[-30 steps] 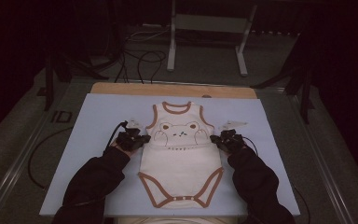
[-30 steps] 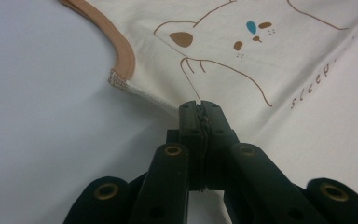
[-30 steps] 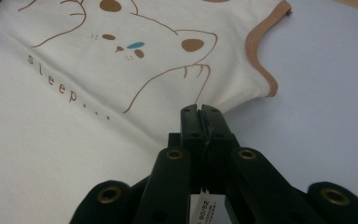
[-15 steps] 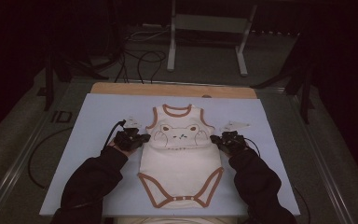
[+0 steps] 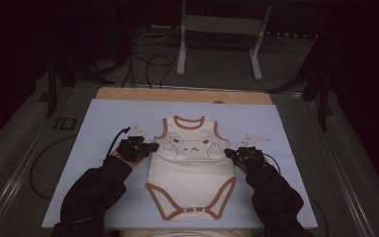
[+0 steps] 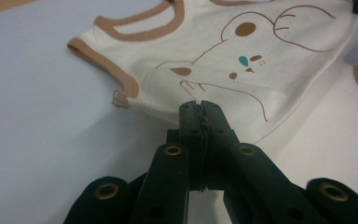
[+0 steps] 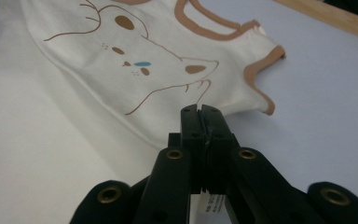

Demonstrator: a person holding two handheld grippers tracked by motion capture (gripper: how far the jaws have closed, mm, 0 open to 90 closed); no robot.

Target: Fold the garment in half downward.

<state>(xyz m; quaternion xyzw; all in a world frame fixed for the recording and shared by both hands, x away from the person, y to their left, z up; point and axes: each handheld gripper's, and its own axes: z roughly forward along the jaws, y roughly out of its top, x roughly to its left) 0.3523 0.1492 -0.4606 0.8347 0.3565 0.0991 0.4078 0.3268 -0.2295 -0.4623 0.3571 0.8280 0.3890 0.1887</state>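
Both jaw pairs closed on baby bodysuit (image 5: 191, 168) side edges: left gripper (image 5: 148, 147) and right gripper (image 5: 230, 153) pinch opposite seams; garment spans between them, long axis running neckline-to-crotch, upper part folding forward.

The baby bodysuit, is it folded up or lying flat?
Partly folded. The bodysuit lies face up on the table, but a crease runs across under the bear picture, and each tool pinches a side there.

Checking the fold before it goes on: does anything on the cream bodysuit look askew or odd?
The cream baby bodysuit with brown trim has a raised crease across its printed chest, where the left gripper and right gripper pinch its sides. Otherwise nothing stands out.
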